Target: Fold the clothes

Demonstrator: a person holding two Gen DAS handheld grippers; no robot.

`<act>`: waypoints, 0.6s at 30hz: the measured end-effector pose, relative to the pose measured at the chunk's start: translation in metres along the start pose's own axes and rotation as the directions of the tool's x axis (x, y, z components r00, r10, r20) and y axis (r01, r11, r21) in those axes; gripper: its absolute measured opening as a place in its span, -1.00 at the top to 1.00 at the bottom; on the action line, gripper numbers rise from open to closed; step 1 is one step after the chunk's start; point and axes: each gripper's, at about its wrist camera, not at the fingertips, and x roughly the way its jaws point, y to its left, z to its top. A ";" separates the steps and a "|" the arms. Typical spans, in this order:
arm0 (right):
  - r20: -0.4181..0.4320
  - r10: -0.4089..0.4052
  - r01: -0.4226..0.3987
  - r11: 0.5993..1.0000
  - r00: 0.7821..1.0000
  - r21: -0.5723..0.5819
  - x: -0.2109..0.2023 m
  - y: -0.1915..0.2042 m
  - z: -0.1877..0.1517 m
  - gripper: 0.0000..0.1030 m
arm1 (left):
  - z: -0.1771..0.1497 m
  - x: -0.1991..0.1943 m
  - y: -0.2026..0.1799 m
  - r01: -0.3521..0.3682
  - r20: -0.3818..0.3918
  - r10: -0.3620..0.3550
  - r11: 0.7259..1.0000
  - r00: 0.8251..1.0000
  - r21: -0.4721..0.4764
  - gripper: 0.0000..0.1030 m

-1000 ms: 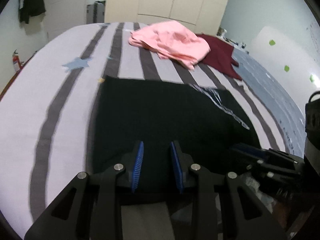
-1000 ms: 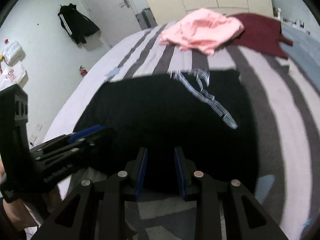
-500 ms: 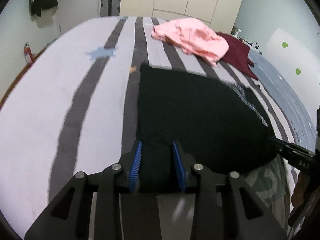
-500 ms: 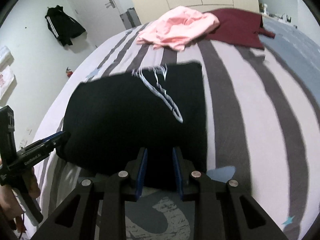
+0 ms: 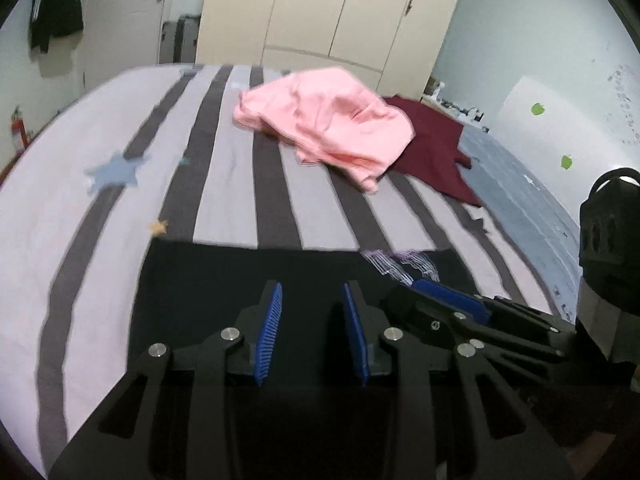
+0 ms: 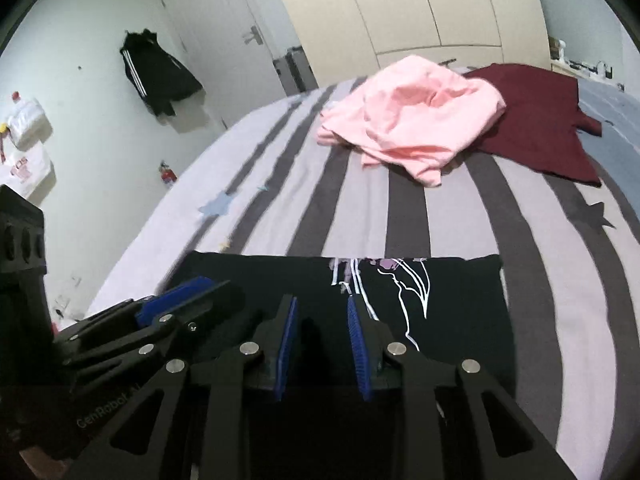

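Striped bed [image 5: 240, 200] holds a black shirt [image 5: 208, 280], partly folded. Left gripper [image 5: 312, 312] and right gripper [image 6: 322, 320] each seem to pinch its near edge. Next: fold it over evenly with both.

A cream wardrobe [image 5: 340, 20] stands beyond the striped bed [image 5: 240, 184], beside pale walls and perhaps a white door [image 6: 216, 40].

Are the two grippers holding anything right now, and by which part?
Both the left gripper and right gripper appear to pinch the black garment at its near edge.
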 end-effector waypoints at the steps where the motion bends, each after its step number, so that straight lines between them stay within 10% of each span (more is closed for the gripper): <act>1: -0.010 -0.002 0.002 1.000 1.000 0.000 0.007 -0.003 -0.001 0.52 | -0.004 0.005 0.003 -0.007 -0.007 0.008 1.000 1.000 0.004 0.46; 18: 0.029 -0.150 0.151 0.988 0.988 -0.014 0.019 -0.029 0.019 0.54 | 0.015 0.024 0.037 -0.112 0.021 0.112 0.994 0.994 -0.003 0.46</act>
